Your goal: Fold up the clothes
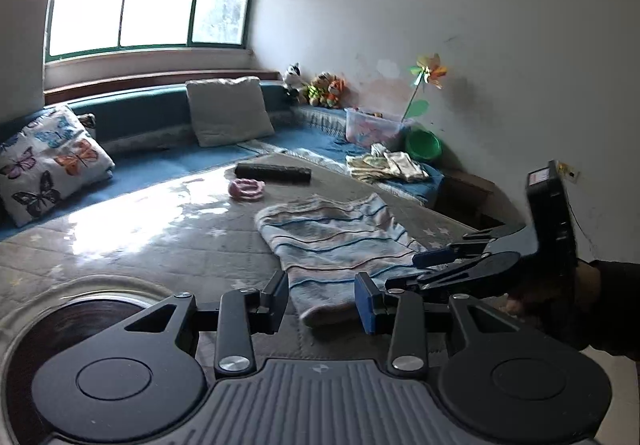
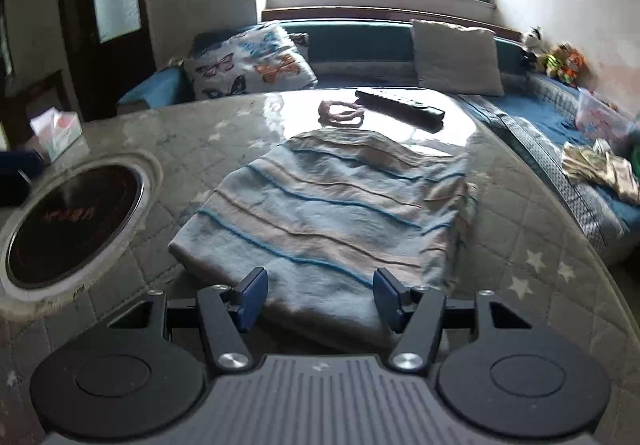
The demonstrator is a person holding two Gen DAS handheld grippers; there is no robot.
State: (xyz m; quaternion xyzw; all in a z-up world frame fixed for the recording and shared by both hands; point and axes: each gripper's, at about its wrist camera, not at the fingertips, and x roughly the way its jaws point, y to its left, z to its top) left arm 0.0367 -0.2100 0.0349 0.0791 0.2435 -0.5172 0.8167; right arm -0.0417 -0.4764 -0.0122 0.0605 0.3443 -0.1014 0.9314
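My left gripper point(image 1: 322, 299) and right gripper point(image 2: 320, 295) both gape wide, holding nothing. The folded pale-blue striped knit garment point(image 2: 332, 213) lies flat on the grey quilted star-patterned table cover point(image 2: 532, 285), its near edge between my right fingers, near a black remote point(image 2: 400, 105).

The striped garment's point(image 2: 324, 213) near edge is hidden behind the right gripper's point(image 2: 320, 295) body, the round inset plate point(image 2: 68, 221) left of the garment is cut by the frame edge, and its lettering is blurred.

Both held low and level — left hand-held gripper point(image 1: 322, 299) and right hand-held gripper point(image 2: 320, 295) spread wide, gripping nothing.
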